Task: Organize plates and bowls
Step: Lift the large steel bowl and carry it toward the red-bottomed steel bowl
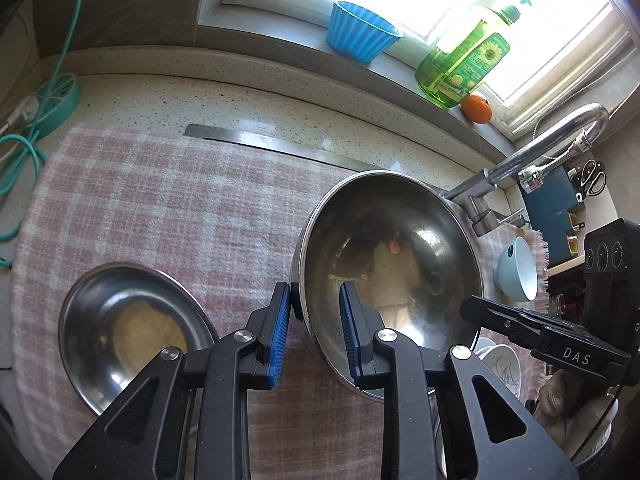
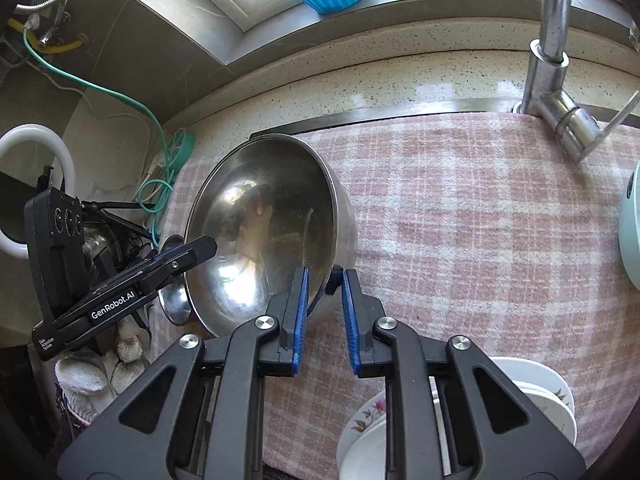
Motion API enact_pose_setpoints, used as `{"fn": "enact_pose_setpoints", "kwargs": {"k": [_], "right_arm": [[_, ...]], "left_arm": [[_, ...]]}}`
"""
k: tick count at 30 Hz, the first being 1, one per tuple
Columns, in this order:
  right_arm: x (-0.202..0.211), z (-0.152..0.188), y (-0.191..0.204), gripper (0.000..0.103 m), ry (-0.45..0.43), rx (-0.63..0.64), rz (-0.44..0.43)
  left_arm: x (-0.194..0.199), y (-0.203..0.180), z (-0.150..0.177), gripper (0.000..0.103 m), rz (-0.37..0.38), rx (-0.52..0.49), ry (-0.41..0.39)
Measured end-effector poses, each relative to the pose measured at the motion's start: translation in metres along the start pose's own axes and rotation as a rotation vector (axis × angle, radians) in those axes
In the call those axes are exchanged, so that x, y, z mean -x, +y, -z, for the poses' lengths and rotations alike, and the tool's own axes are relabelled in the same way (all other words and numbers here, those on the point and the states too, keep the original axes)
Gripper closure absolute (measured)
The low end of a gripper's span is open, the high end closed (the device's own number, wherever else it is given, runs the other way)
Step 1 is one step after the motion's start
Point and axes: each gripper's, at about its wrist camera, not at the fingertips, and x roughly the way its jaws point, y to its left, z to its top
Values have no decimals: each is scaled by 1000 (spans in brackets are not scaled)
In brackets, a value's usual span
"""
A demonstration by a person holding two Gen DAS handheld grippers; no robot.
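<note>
A large steel bowl (image 1: 400, 256) is held tilted above the pink checked cloth (image 1: 168, 200). My left gripper (image 1: 316, 300) has its blue pads on either side of the bowl's near rim. My right gripper (image 2: 325, 280) is shut on the opposite rim of the same bowl (image 2: 260, 232). A smaller steel bowl (image 1: 128, 328) rests on the cloth to the left. A light blue bowl (image 1: 518, 270) lies on its side at the right. White floral plates (image 2: 452, 424) are stacked at the cloth's front right.
A steel faucet (image 2: 552, 52) rises at the back right. On the window sill stand a blue fluted cup (image 1: 360, 32), a green oil bottle (image 1: 464, 56) and an orange (image 1: 477, 109). A teal power strip (image 1: 52, 100) with cables lies at the left.
</note>
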Motion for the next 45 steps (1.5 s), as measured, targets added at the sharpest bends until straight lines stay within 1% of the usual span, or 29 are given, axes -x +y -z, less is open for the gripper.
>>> {"fn": "enact_pose_setpoints", "kwargs": {"k": [6, 15, 26, 30, 37, 45], "right_arm": [[10, 21, -6, 86, 4, 10, 3], [12, 42, -17, 86, 24, 5, 1], [5, 53, -29, 86, 37, -24, -3], [5, 54, -28, 86, 35, -17, -6], [5, 52, -20, 86, 30, -1, 8], [3, 52, -22, 86, 32, 3, 15]], "left_arm": [[3, -6, 22, 80, 9, 19, 6], [7, -12, 49, 80, 11, 24, 15], [1, -17, 57, 80, -8, 13, 17], [-1, -17, 59, 80, -21, 11, 14], [0, -17, 59, 80, -23, 8, 9], [-3, -19, 59, 80, -30, -2, 10]]}}
